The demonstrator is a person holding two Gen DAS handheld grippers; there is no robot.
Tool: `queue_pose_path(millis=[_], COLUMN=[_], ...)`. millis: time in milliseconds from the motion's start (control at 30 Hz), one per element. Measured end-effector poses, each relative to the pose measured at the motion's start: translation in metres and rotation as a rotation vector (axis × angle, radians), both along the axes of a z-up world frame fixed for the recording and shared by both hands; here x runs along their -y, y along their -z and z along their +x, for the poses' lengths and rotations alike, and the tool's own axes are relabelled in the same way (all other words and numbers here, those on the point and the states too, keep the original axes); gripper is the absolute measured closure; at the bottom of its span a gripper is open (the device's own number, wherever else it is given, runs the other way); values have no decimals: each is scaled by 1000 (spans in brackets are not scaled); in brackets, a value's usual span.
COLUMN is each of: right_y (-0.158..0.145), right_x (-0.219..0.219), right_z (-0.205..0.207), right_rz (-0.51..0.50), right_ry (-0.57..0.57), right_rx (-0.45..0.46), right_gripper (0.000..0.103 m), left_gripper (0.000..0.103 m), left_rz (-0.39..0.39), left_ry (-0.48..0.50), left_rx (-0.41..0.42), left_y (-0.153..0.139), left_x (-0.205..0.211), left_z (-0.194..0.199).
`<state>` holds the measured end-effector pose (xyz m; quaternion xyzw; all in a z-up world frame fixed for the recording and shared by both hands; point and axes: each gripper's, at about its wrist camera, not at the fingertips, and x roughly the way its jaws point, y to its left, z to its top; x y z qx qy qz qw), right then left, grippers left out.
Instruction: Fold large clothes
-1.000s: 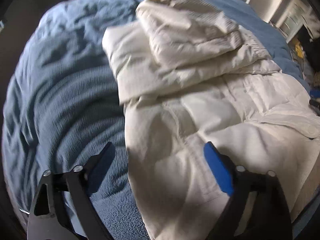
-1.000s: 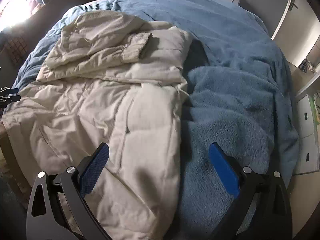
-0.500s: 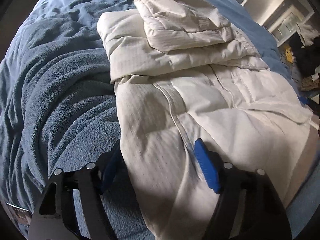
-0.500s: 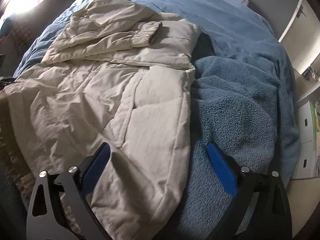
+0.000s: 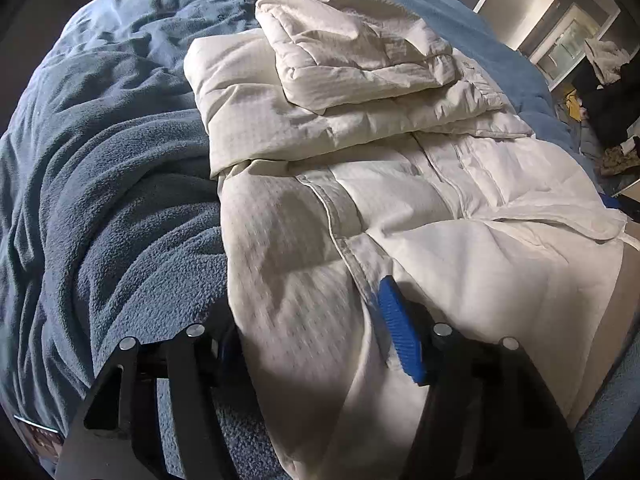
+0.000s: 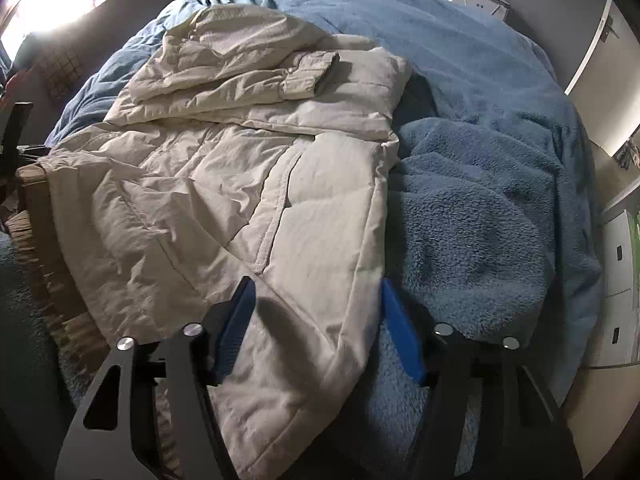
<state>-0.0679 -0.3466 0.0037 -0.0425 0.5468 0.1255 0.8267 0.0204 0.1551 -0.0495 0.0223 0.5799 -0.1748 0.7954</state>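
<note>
Left wrist view: one cream quilted jacket (image 5: pixel 400 184), laid lengthwise on a blue fleece blanket (image 5: pixel 112 208) that covers the bed; its far end carries the hood and a sleeve, already turned in and stacked on the chest, so the upper folds look done. The near body and hem remain flat and unfolded. Left gripper (image 5: pixel 308 332): jaws about half-way in and closing, straddling the jacket's left near edge, one blue pad on top of the cloth and the other mostly hidden at the edge beside the blanket; whether the pads press yet cannot be told. Writing: none legible on the jacket; a small dark card or label at the near-left corner is too blurred to read. Right wrist view: the same jacket (image 6: pixel 240 184) seen from its other long side, folded sleeve cuff lying across the chest at the far end, the lower panel spread toward the near edge of the bed and partly hanging over it at the left. Right gripper (image 6: pixel 316 324): jaws likewise about half-way in and closing, with the jacket's right near edge between the two blue pads; firm contact not confirmed. Judged stage: sleeves and hood folded, both near corners being taken, presumably for the fold of hem toward collar, which is still outstanding. Writing: a white box on the far shelf, text unreadable.
</note>
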Motion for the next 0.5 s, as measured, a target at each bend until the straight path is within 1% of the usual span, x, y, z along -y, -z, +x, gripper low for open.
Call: queue_pose_path(millis=[67, 133, 200, 300, 400, 433, 467, 500], right_y=[-2, -1, 0, 8, 20, 21, 19, 16], right_x=[5, 8, 11, 13, 5, -1, -9, -14], right_z=[-3, -7, -11, -7, 3, 5, 6, 7], right_rz=[52, 70, 111, 166, 159, 145, 119, 105], right_ry=[9, 10, 7, 22, 19, 8, -14, -37], right_rx=[-37, -71, -112, -129, -105, -86, -56, -35], right_gripper=[48, 48, 48, 48, 48, 51, 74, 81], left_gripper=[47, 48, 49, 49, 49, 49, 51, 58], left_rz=[-6, -13, -18, -16, -35, -44, -49, -55], left_ry=[1, 9, 17, 20, 18, 15, 12, 17], left_rx=[-1, -5, -8, -5, -16, -23, -24, -12], left_y=[-2, -3, -5, -3, 6, 10, 10, 8], left_x=[-2, -3, -4, -1, 3, 4, 4, 4], left_z=[-3, -5, -6, -5, 2, 5, 6, 6])
